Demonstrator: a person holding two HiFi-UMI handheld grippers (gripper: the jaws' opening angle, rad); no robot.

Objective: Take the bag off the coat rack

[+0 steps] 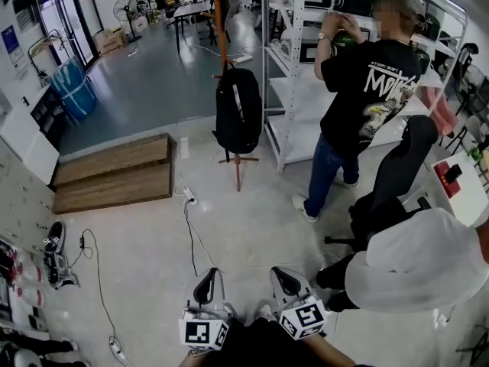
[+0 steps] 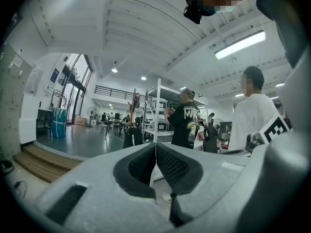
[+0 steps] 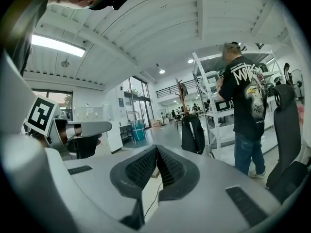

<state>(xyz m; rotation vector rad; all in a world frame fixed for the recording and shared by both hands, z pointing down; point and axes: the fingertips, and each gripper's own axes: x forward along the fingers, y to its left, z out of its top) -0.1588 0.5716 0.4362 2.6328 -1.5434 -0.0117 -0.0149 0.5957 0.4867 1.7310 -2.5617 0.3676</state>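
A black backpack [image 1: 238,109] hangs on the wooden coat rack [image 1: 222,29]; the left gripper [image 1: 205,285] and right gripper [image 1: 287,281], well apart from it, have jaws pressed together, empty.

Bag [image 1: 238,109]: black backpack with a pale stripe down its front, hanging upright and slack from the coat rack [image 1: 221,21], a slim reddish-brown wooden pole on crossed feet, standing on the pale floor [image 1: 153,235] just left of white shelving [image 1: 294,134].
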